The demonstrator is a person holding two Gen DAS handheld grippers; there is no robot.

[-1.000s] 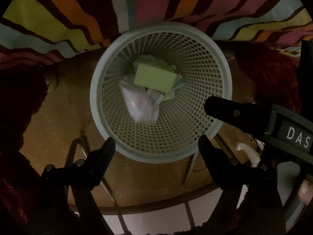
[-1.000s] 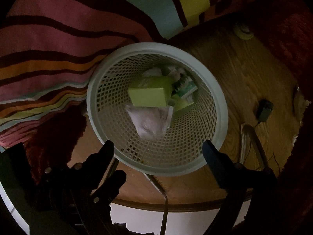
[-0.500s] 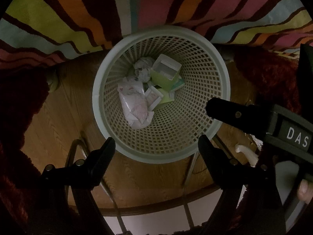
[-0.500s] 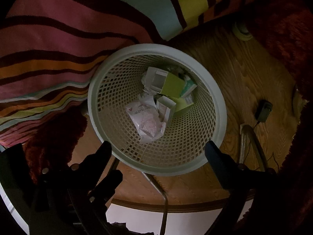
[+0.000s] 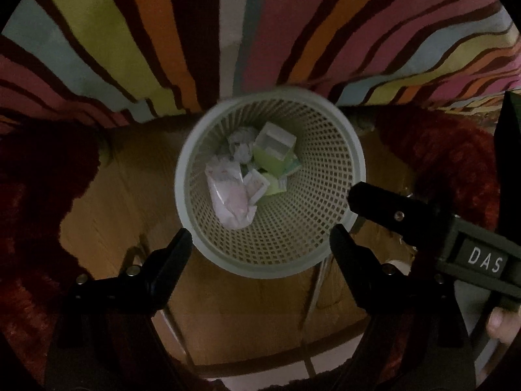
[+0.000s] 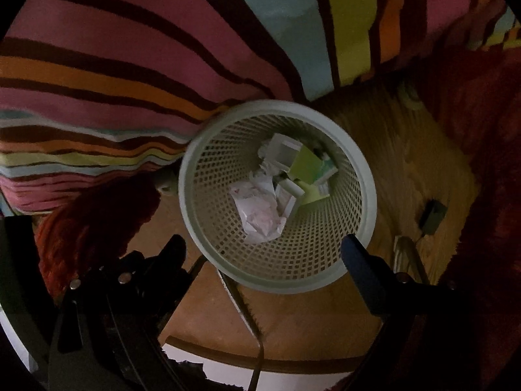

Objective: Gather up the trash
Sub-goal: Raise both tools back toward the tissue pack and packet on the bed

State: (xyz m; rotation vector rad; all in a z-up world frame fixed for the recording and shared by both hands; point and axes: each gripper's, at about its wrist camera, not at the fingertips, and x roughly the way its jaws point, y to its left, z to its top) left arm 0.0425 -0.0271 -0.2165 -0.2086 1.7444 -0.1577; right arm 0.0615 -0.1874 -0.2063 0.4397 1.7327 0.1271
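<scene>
The striped blanket (image 5: 228, 32) now fills more of my view and the mesh wastebasket (image 5: 353, 163) looks smaller. The green carton (image 5: 272, 150) has tumbled, open-ended, among the crumpled wrappers (image 5: 231, 195) at the bottom, so that piece is collected; my left tool (image 5: 259, 244) and right tool (image 6: 263, 254) both hang spread wide, holding nothing

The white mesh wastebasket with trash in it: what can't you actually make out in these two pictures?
- White mesh wastebasket, both views: its bottom is hidden under the pale crumpled wrapper and open green carton.
- Carton print: too small and dim to read.
- Small dark block on the wooden floor, right view: too dark to identify.
- Right gripper, left view: one finger shows; the frame edge cuts the rest.
</scene>
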